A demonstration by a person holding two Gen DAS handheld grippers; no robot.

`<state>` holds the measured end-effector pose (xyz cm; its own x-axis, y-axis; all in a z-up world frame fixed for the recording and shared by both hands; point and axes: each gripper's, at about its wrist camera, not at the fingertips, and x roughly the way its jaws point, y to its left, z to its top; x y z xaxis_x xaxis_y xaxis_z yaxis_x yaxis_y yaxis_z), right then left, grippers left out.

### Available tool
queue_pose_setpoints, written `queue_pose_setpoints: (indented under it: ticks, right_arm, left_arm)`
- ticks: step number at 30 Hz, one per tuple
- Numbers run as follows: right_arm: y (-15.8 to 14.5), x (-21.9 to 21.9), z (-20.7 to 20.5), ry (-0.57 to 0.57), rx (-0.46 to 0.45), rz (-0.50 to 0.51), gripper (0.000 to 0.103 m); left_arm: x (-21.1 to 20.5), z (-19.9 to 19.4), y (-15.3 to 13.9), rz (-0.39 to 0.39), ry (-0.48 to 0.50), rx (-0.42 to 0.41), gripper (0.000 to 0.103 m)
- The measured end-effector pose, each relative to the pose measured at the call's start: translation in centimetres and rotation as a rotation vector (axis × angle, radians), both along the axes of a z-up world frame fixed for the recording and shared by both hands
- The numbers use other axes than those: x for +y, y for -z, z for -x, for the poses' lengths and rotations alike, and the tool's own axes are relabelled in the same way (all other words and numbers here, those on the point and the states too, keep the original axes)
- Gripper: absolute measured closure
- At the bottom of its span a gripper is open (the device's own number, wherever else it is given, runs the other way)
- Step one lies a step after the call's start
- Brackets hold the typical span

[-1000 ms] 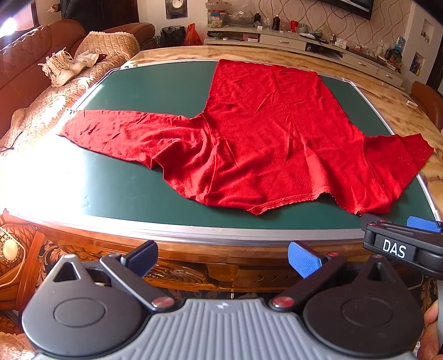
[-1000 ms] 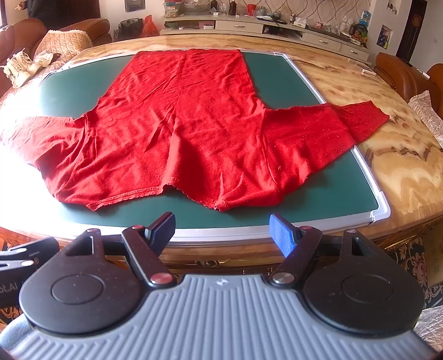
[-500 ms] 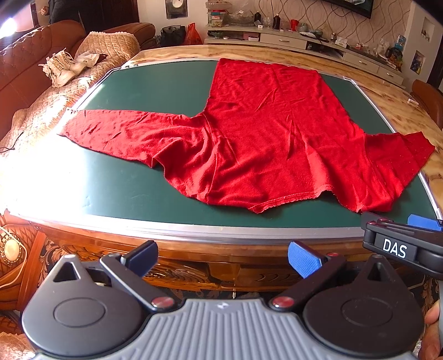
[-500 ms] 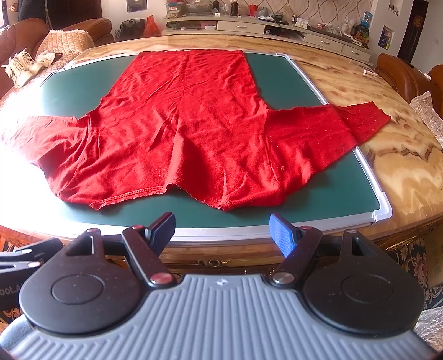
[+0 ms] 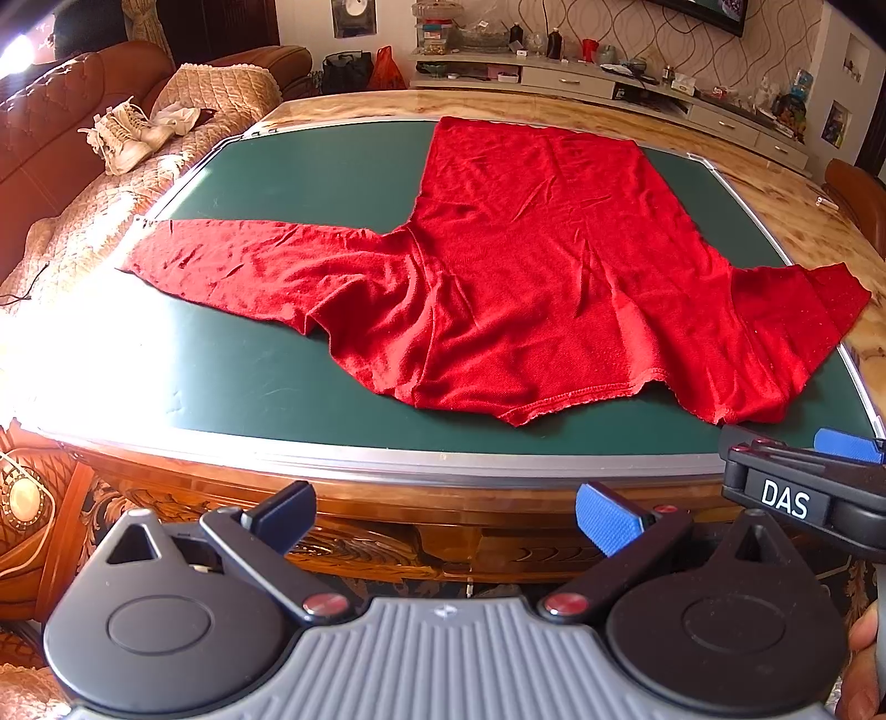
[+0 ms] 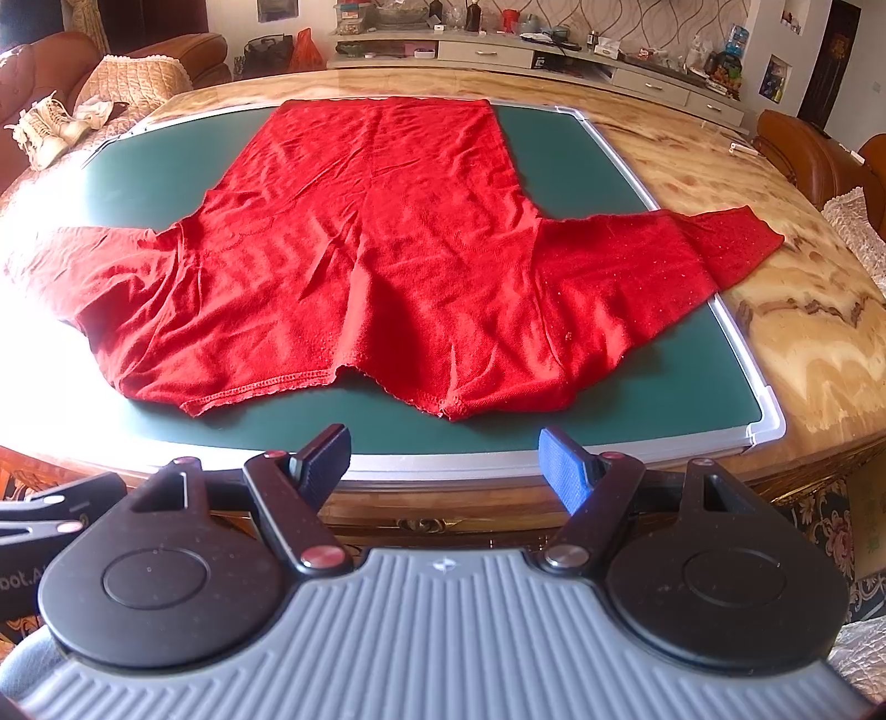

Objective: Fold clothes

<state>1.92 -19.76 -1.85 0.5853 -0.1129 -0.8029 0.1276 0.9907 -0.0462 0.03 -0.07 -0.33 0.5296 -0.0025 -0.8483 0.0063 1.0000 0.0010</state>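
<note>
A red long-sleeved garment lies spread flat on the green mat, both sleeves stretched out sideways and its neck edge nearest me. The right sleeve end hangs past the mat onto the marble table top. My left gripper is open and empty, held in front of the table's near edge, short of the cloth. My right gripper is open and empty too, just before the mat's metal rim. The right gripper also shows at the right edge of the left wrist view.
The mat has a metal frame on a marble-topped wooden table. A brown sofa with a beige cover and white shoes stands to the left. A cluttered sideboard runs along the far wall. Brown chairs stand at the right.
Both grippers have edged slightly forward and up toward the table; the garment looks a little closer. Nothing on the mat has moved.
</note>
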Motion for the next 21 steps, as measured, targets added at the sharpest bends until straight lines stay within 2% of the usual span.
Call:
queue_pose_setpoints:
  ticks: [21]
  right_arm:
    - [0.03, -0.04, 0.05, 0.000, -0.002, -0.003, 0.020]
  left_arm:
    - [-0.19, 0.14, 0.07, -0.007, -0.005, -0.006, 0.000]
